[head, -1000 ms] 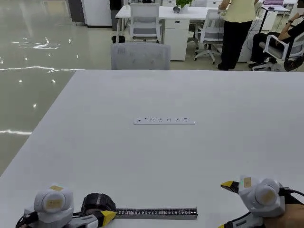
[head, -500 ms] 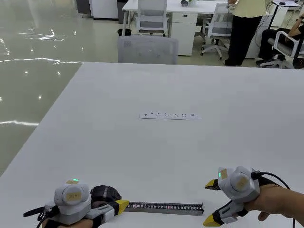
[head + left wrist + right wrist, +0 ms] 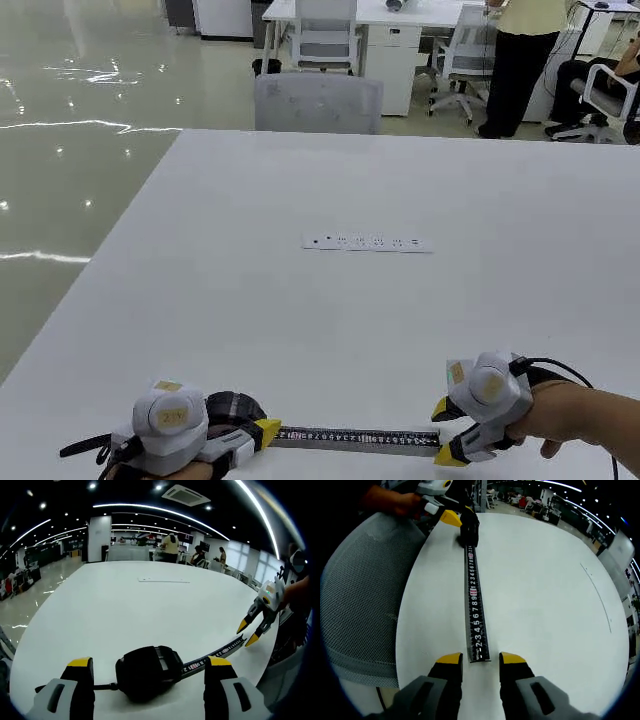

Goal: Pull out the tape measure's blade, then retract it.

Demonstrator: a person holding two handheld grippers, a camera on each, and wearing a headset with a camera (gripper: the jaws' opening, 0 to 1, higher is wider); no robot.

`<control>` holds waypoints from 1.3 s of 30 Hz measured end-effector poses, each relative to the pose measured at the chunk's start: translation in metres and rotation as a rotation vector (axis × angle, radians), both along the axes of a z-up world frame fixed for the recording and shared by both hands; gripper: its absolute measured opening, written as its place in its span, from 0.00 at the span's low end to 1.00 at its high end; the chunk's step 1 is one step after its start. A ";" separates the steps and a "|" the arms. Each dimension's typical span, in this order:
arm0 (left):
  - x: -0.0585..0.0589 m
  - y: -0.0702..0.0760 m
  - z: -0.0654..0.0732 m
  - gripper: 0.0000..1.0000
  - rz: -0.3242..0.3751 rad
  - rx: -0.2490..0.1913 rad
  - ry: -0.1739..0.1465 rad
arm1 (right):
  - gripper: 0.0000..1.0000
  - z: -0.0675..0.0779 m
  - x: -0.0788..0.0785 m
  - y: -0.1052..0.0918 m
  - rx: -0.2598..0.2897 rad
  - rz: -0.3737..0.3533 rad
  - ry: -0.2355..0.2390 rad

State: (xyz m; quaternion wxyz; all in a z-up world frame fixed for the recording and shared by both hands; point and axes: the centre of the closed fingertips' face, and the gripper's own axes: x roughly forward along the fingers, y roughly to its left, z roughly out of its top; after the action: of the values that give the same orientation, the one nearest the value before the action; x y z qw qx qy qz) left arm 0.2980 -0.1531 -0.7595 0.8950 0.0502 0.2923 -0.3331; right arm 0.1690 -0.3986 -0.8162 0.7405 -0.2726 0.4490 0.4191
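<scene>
Since the earlier frames the right gripper (image 3: 442, 435) has moved in from 3 o'clock and now sits at the free end of the blade (image 3: 355, 437). Before, it stood well apart from that end.

1. Right gripper: released. In the right gripper view its two yellow tips bracket the blade end, one on each side, with a gap to each. The blade runs away from the jaws toward 12 o'clock.
2. Left gripper (image 3: 150, 662): released. In the left gripper view its jaws stand spread on both sides of the case (image 3: 149, 672), with clear space at each side. Contact with the case is not evident.
3. Tape measure: at the near edge of the table (image 3: 350, 180), about 6 o'clock in the head view. The case lies at 7 o'clock and the blade lies flat on the surface, running from 9 to 3 o'clock, already partly out.

Assessment: the approach to the blade end appears complete. The next action calls for the right jaws to clench on the blade end and draw toward 3 o'clock. The case probably needs clamping first, or it may slide with the pull.
</scene>
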 end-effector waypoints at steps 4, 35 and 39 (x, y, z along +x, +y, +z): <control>-0.001 0.001 -0.001 0.87 -0.004 0.004 -0.001 | 0.21 -0.007 -0.003 0.001 0.008 -0.036 0.036; 0.000 0.000 -0.023 0.60 0.100 0.039 0.092 | 0.14 -0.008 -0.003 0.003 -0.135 -0.066 0.088; -0.002 0.000 -0.023 0.59 0.071 0.069 0.075 | 0.14 -0.007 -0.003 0.003 -0.125 -0.073 0.087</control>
State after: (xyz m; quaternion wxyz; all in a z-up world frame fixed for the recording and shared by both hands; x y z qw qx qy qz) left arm 0.2964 -0.1527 -0.7829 0.8924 0.0582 0.3387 -0.2923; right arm 0.1660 -0.3960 -0.8228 0.7166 -0.2835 0.5156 0.3746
